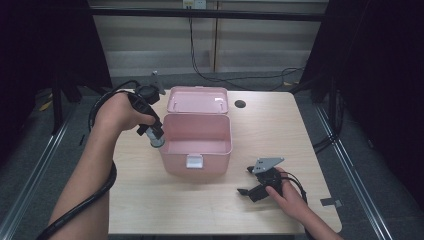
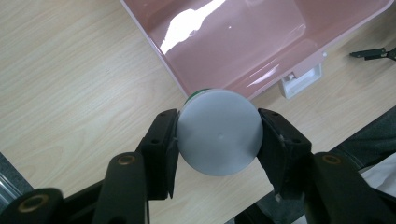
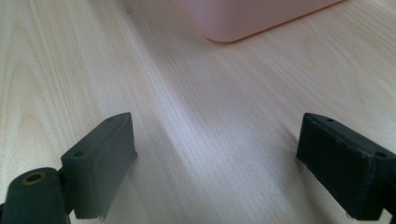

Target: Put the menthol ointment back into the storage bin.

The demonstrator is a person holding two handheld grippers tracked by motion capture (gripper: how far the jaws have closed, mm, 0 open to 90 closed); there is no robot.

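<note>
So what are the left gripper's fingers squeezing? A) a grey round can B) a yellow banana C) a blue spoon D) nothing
A: in the left gripper view, the left gripper has its black fingers pressed on both sides of a grey round can, beside the open pink box.

This is looking like a lab or recording booth rather than a home. A pale wooden worktop [image 1: 210, 200] is standing on grey carpet, with black curtains [image 1: 380, 75] hanging at both sides, well beyond each hand-held gripper. A metal rail [image 1: 30, 185] is running along the floor outside the left hand-held gripper [image 1: 156, 139]. Far ahead of it, black cables [image 1: 200, 55] are trailing down a plain panelled wall.
</note>
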